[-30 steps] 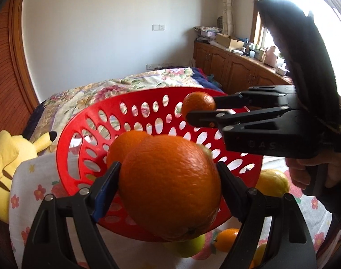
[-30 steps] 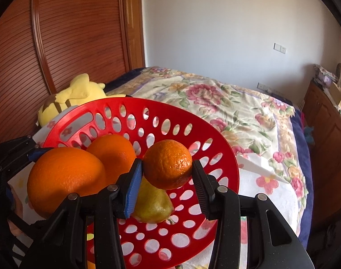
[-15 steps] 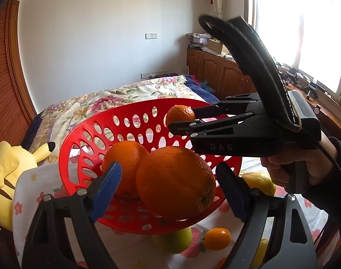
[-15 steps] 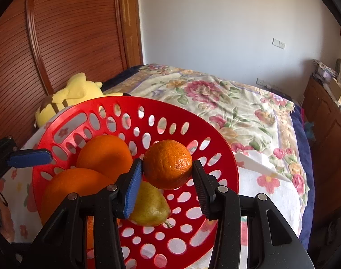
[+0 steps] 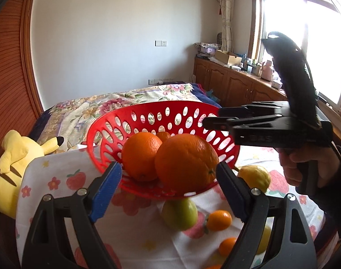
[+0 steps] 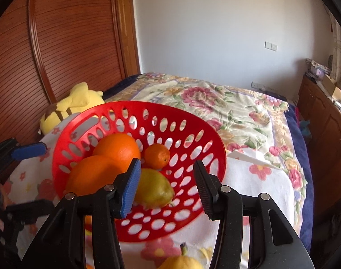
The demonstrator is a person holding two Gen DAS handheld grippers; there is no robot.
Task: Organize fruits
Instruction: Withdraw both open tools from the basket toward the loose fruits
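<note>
A red perforated basket (image 5: 116,132) (image 6: 188,116) stands on a flowered cloth. It holds two large oranges (image 5: 186,161) (image 6: 116,150), a small mandarin (image 6: 157,155) and a yellow-green pear (image 6: 154,190). My left gripper (image 5: 168,174) is open and empty at the basket's near rim. My right gripper (image 6: 166,179) is open and empty over the basket's near side; it also shows in the left wrist view (image 5: 217,118). On the cloth lie a green fruit (image 5: 179,213), small oranges (image 5: 218,219) and a lemon (image 5: 255,177).
A yellow plush toy (image 5: 11,161) (image 6: 69,105) lies left of the cloth. A flowered bedspread (image 6: 237,112) lies behind the basket. A wooden wardrobe (image 6: 58,44) stands left, low cabinets (image 5: 233,85) under the window right.
My left gripper opened, left the large orange in the basket and drew back. My right gripper opened and let the mandarin drop into the basket.
</note>
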